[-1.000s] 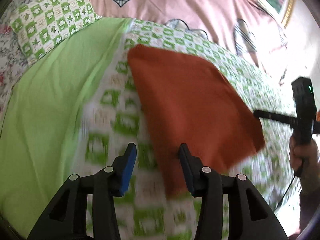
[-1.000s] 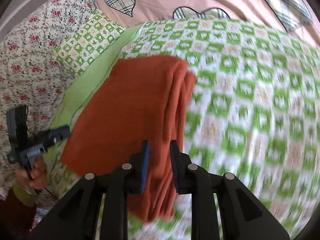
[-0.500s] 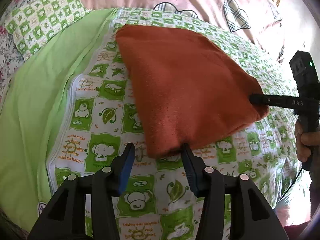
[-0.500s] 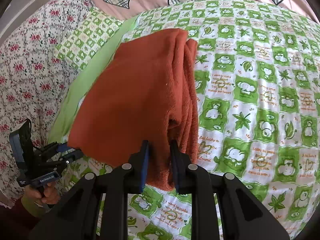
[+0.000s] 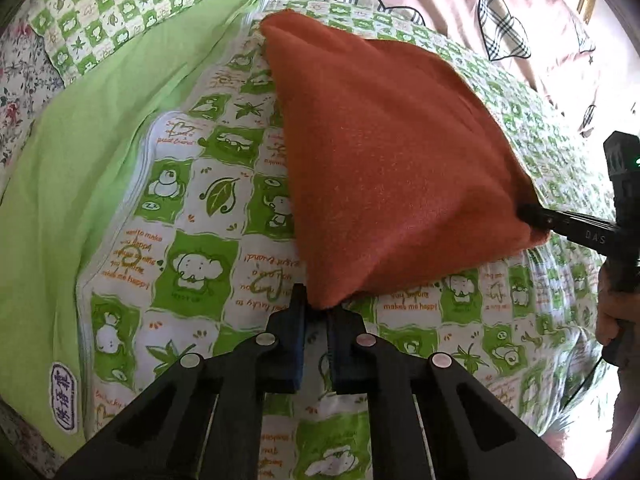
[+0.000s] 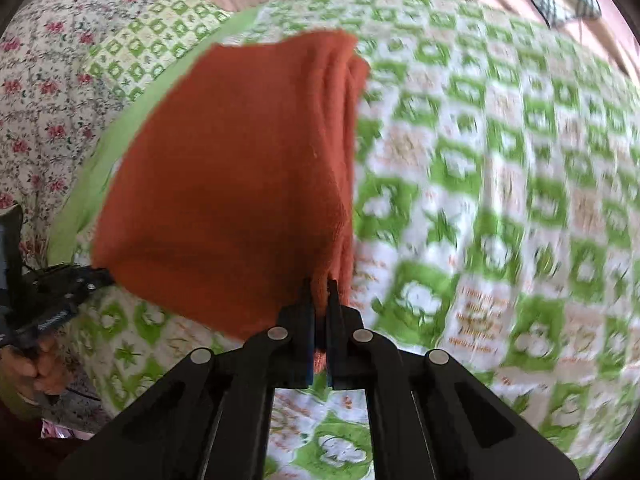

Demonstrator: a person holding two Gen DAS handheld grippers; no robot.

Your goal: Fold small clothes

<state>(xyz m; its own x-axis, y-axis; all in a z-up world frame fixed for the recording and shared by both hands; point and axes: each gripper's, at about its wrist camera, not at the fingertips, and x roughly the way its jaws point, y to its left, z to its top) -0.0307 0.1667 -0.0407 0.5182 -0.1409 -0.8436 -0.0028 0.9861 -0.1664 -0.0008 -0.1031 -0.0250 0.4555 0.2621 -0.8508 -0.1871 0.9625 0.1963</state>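
A rust-orange cloth [image 5: 384, 160] lies folded on the green-and-white patterned bed cover [image 5: 192, 216], its near edge lifted. My left gripper [image 5: 318, 308] is shut on its near left corner. My right gripper [image 6: 319, 296] is shut on the near right corner of the cloth [image 6: 240, 184]. In the left wrist view the right gripper [image 5: 528, 213] holds the cloth's right corner. In the right wrist view the left gripper [image 6: 100, 274] holds the cloth's left corner. The cloth's folded layers show along its right edge.
A plain green sheet [image 5: 72, 168] lies left of the cover. A green checked pillow [image 5: 104, 16] and a floral fabric [image 6: 44, 92] lie at the far left. A pink blanket with plaid hearts [image 5: 472, 4] runs along the back.
My left gripper has closed on the cloth's near left corner; it was open before. Both near corners have lifted off the bed. My right gripper has stayed shut on the cloth.
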